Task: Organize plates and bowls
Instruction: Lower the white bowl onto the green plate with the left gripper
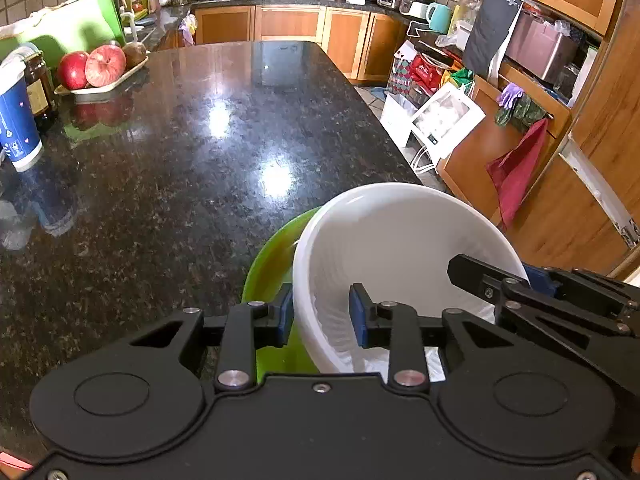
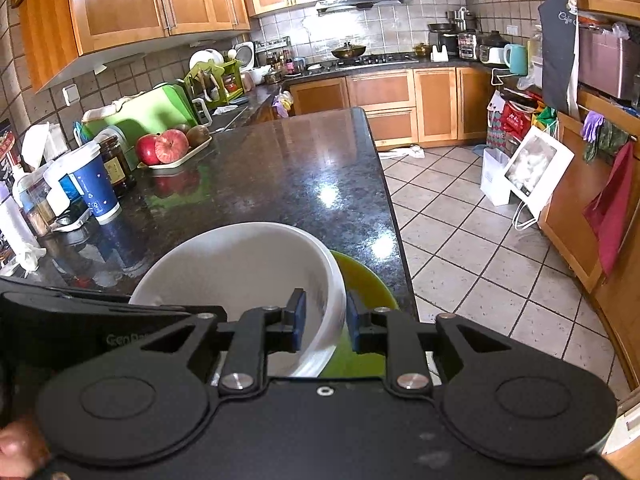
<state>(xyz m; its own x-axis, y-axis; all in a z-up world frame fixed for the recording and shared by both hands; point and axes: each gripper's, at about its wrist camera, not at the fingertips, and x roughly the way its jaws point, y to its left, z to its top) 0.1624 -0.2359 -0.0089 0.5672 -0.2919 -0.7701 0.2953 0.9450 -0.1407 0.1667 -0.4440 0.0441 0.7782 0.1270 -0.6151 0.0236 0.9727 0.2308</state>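
Left tongs (image 1: 322,312) straddling white bowl (image 1: 400,248) rim, pads slack | right tongs (image 2: 322,320) likewise loosening | seating bowl square in green plate (image 1: 272,264), releasing evenly

Ahead of the grippers stretched a dark granite counter (image 1: 208,128). Far to the left sat a tray (image 1: 100,87) of red apples (image 1: 105,65), a dark jar (image 1: 39,88) and a blue paper cup (image 1: 16,120). Off right, a red cloth (image 2: 612,204) hung from wooden cabinets (image 2: 580,216).
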